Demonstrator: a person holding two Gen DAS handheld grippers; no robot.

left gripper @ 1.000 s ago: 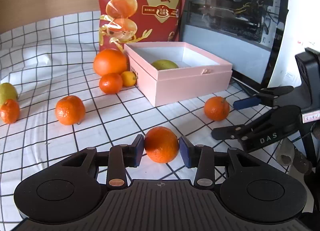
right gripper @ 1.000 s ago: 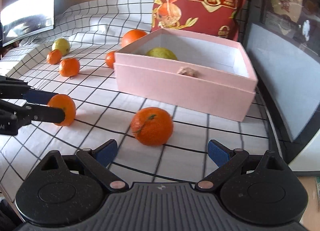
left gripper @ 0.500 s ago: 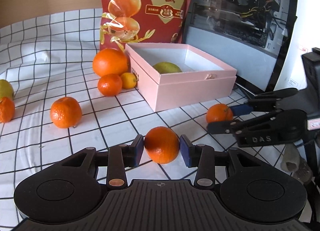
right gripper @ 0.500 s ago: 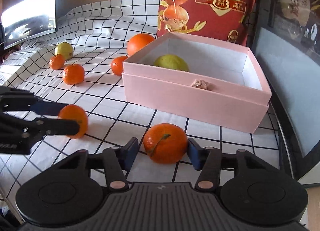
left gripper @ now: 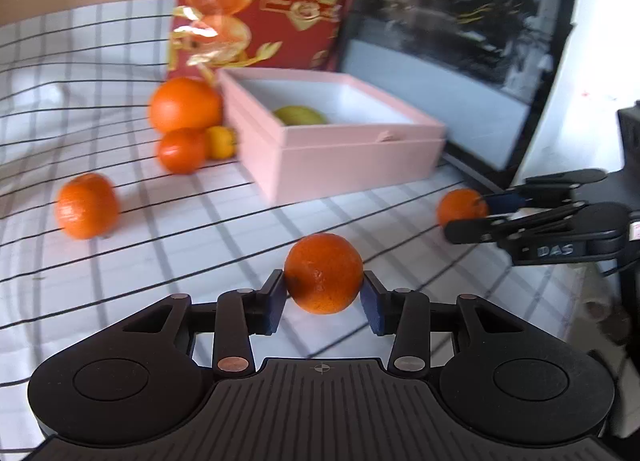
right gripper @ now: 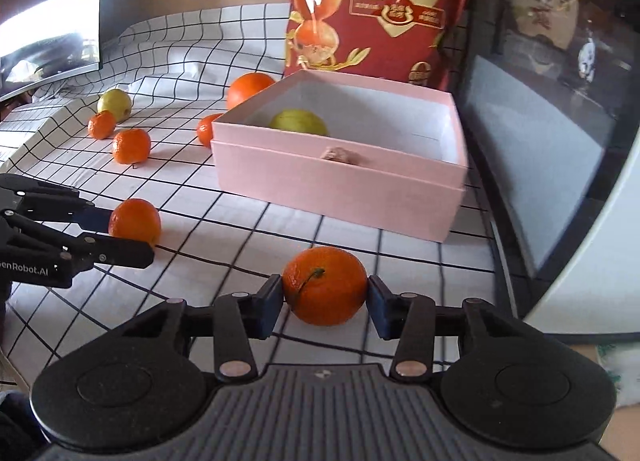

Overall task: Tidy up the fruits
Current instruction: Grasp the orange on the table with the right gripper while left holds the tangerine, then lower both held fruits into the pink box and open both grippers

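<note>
A white cloth with a black grid [right gripper: 248, 237] covers the table, and at its far edge a tall red glossy snack bag printed with egg pictures [right gripper: 380, 9] stands upright just behind an open pink cardboard box [right gripper: 340, 185]. A dark curved monitor screen [right gripper: 48, 13] sits at the left in the right wrist view. Inside the box, against its near-left wall, lies a yellow-green round fruit [right gripper: 298, 122]. A large orange [left gripper: 185, 104] rests just beside the box's left corner, with a smaller tangerine [left gripper: 182, 151] and a small yellow-orange citrus [left gripper: 221, 142] touching in front of it. Further left on the cloth lie a loose tangerine [right gripper: 131, 146], a second small tangerine [right gripper: 101, 125] and a pale yellow-green fruit [right gripper: 114, 104] just beside it. The left gripper [left gripper: 324, 297] has its blue pads pressed on either side of a smooth orange tangerine [left gripper: 323, 273], held in front of the box. The right gripper [right gripper: 325, 295] has just been closing its jaws, and its pads now clamp a stemmed orange tangerine [right gripper: 325, 285] near the box's front wall. Whether either fruit is clear of the cloth I cannot tell.
</note>
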